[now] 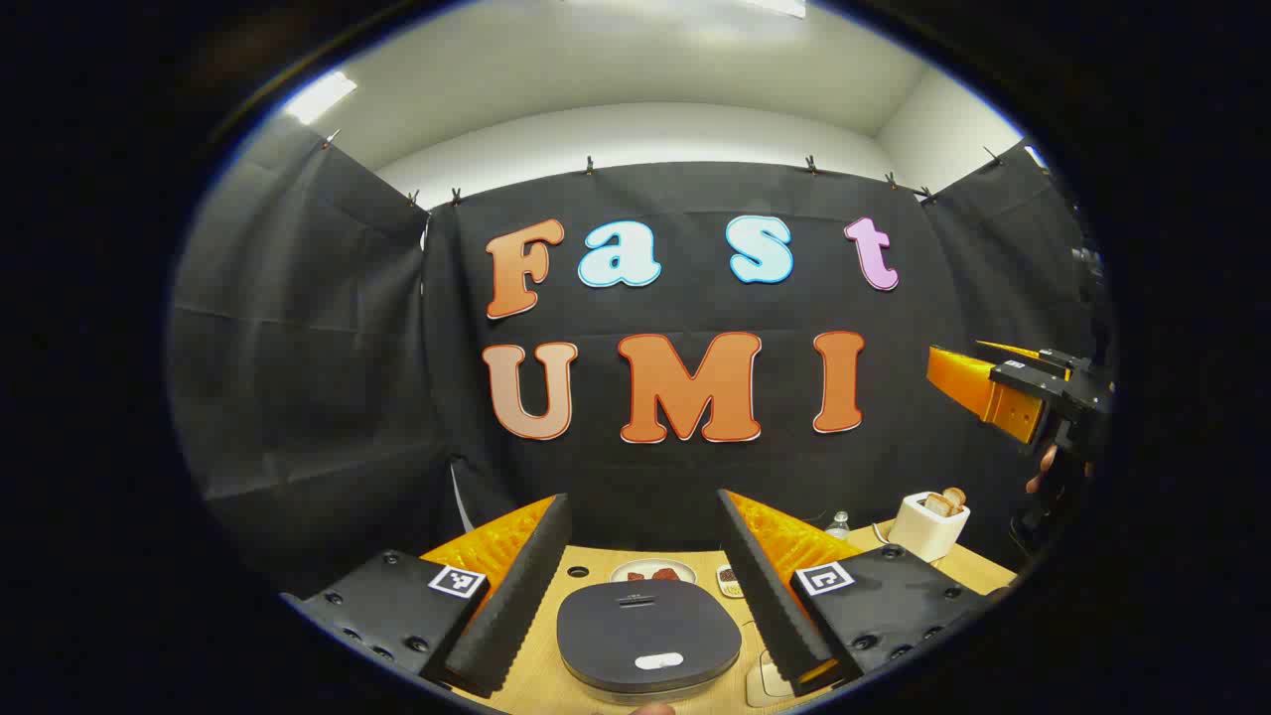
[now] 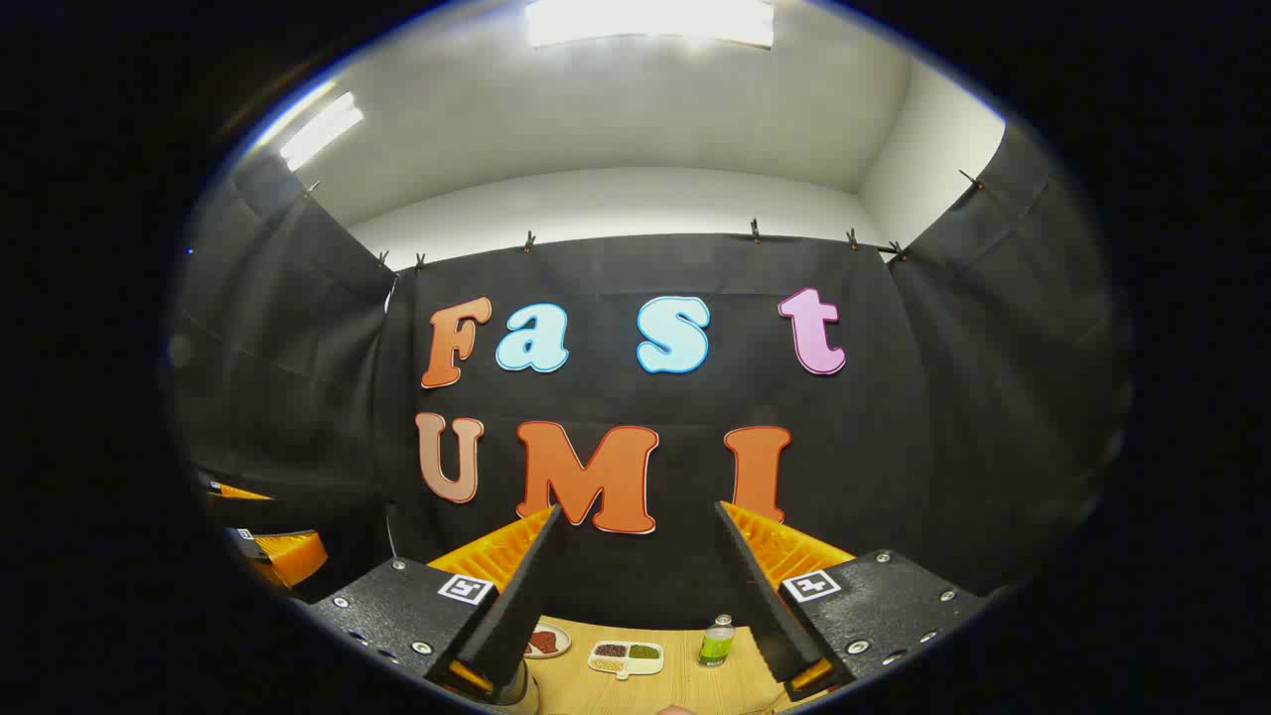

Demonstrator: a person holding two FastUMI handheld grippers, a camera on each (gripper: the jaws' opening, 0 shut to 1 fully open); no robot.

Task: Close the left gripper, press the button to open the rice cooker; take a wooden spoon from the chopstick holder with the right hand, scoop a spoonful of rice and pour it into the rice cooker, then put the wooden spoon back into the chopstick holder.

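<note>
Left gripper view: left gripper (image 1: 643,586) w/ orange-and-black fingers spread wide, nothing between the pads. Directly below/ahead sits the dark grey, rounded-square rice cooker (image 1: 647,634), lid down, flat top w/ a slot near the far edge and a small white oval button (image 1: 658,660) near the front edge. It sits on the light wood table (image 1: 978,566); its base is cut off at frame bottom. Behind the cooker: small white round plate (image 1: 652,572) holding red-brown pieces, can't tell what. Just right of it a small white dish w/ dark grains (image 1: 730,581), partly hidden by the right finger. Clear bottle (image 1: 839,523) tip only, rest hidden behind the finger. Far right on the table: white square chopstick holder (image 1: 926,526) w/ wooden handles poking out the top, too small to tell which is the spoon. Right gripper (image 1: 993,392) high at the far right edge, well above the table, hand partly visible; jaw state hard to tell from here.

Right gripper view: right gripper (image 2: 635,586) fingers wide apart, empty, tilted up toward the booth wall. Btwn the fingers a strip of table: white divided tray (image 2: 626,657) w/ dark, pale and green contents, green-labelled bottle (image 2: 714,641) upright just right of it. Plate w/ red pieces at left, half hidden by the left finger. Left gripper at far left edge, dim
</note>
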